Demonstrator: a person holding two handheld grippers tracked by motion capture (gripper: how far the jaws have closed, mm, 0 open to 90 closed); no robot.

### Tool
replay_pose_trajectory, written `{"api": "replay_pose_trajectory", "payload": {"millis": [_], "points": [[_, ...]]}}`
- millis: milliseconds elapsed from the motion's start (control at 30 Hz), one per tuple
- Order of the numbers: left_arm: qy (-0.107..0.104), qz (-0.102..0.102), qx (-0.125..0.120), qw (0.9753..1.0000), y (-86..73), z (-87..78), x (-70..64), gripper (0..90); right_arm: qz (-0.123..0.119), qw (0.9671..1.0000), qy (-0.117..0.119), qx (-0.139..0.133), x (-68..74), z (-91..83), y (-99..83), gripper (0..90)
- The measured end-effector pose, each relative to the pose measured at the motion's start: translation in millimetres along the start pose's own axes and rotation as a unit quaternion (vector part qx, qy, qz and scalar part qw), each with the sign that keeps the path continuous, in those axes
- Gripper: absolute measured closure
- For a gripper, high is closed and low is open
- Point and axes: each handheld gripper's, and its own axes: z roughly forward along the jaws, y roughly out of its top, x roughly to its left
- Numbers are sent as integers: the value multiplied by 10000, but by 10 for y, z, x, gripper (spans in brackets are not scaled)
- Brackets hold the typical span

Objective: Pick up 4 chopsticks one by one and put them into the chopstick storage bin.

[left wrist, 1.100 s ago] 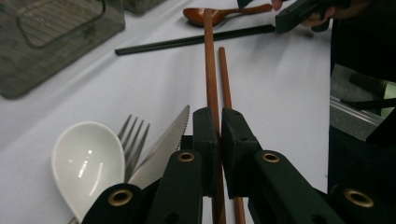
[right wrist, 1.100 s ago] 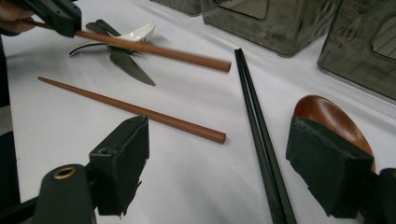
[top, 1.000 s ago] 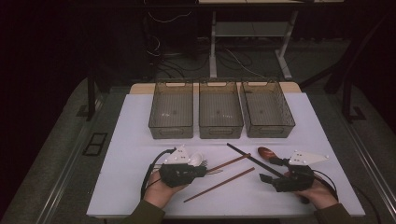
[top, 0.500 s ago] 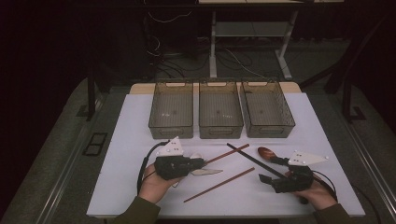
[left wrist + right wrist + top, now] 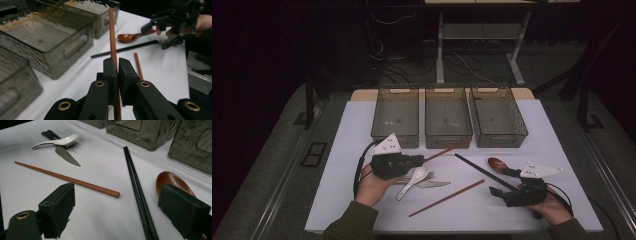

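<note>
My left gripper (image 5: 418,161) is shut on a brown chopstick (image 5: 451,148), whose far end points at the middle bin (image 5: 448,134). In the left gripper view the chopstick (image 5: 112,37) runs up from between the closed jaws. A second brown chopstick (image 5: 447,198) lies flat near the table's front. My right gripper (image 5: 495,192) stands open and low over the table at the right. Its jaws straddle a pair of black chopsticks (image 5: 136,185), with the second brown chopstick's (image 5: 67,179) end between them too. A brown wooden spoon (image 5: 170,181) lies by its right jaw.
Three see-through bins stand in a row at the back: left (image 5: 395,120), middle, right (image 5: 497,119). A white spoon (image 5: 414,177), a knife (image 5: 433,184) and a fork lie together under the left hand. The white table's front edge (image 5: 452,231) is near both forearms.
My left gripper has closed on one brown chopstick and lifted it, swinging its far end toward the middle bin. The right gripper has stayed put.
</note>
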Motion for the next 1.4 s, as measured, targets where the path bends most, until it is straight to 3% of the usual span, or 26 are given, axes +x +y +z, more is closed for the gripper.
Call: {"api": "replay_pose_trajectory", "payload": {"millis": [433,800,967,1233,1400], "points": [[418,-34,-121,9990,190,-70,287,841,13,10000,-8,-2,3,-16,-19,137],[977,-180,-21,9951,353,-100,601,841,-13,10000,-5,-13,-3,-16,-21,138],[1238,-226,77,9920,413,-70,748,841,-16,10000,3,-1,-1,-16,-22,139],[1591,-486,77,9860,470,-13,991,841,-30,10000,1,-13,-5,-24,-22,139],[1873,-671,47,9800,463,-5,1134,841,-38,10000,3,-7,-9,-25,-23,139]]}}
